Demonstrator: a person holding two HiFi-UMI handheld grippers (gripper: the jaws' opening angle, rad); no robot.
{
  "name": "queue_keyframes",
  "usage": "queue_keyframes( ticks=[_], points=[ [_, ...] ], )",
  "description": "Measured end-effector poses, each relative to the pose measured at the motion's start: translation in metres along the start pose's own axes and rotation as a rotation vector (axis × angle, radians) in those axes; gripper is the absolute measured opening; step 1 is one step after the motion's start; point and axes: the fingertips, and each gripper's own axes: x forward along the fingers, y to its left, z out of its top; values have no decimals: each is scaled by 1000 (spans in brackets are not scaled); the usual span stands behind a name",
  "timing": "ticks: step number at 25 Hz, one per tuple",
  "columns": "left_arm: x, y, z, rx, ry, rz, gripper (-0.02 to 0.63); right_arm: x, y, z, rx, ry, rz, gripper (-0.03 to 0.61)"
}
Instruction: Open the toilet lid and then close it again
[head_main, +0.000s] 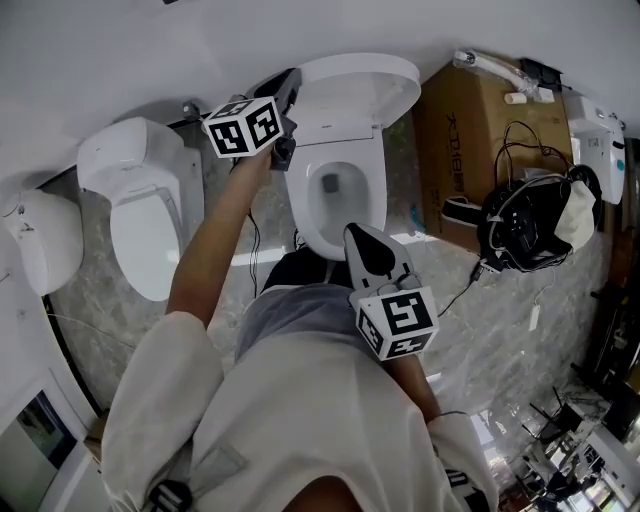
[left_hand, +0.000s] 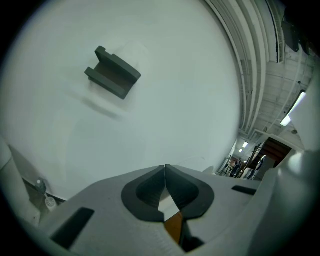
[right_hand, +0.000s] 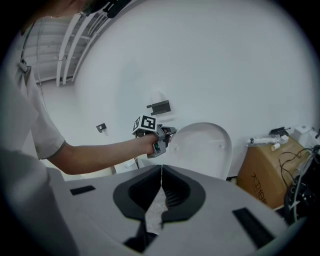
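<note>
Head view looks down on a white toilet (head_main: 335, 160) by the wall. Its bowl (head_main: 312, 215) is open, long and round like an egg, with a dark hole low inside it. The toilet lid (head_main: 358, 92) is up and stands at the back, close to the wall. It is smooth, shiny and round at the top.

A second toilet (head_main: 143, 215) sits to the left with its lid down. A brown cardboard box (head_main: 465, 150) stands to the right. Its top is shut, and a white tube (head_main: 490, 68) lies on it. Next to the box is a black bag (head_main: 525, 228) with thin cables (head_main: 520, 135) coming from it. I cannot tell what is in the bag. The floor (head_main: 90, 330) looks like grey stone with cloudy marks.

The left gripper (left_hand: 165, 169) is held up on a long bare arm (head_main: 215, 235), just beside the left edge of the lid. I cannot tell if it touches the lid. Its jaws are pressed together with nothing between them. In the left gripper view it faces the plain white wall (left_hand: 165, 90), where a small dark grey bracket (left_hand: 113, 74) sticks out.

The right gripper (right_hand: 161, 169) is low, near the front of the bowl. Its jaws are pressed together too, and it holds nothing.
</note>
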Motion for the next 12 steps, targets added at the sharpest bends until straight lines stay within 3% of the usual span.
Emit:
queue_keyframes(
  ticks=[7, 12],
  points=[
    [11, 10, 9, 173, 42, 46, 9, 5, -5, 4, -9, 13, 8, 11],
    [13, 9, 9, 310, 96, 8, 10, 8, -7, 7, -8, 17, 11, 11]
  ],
)
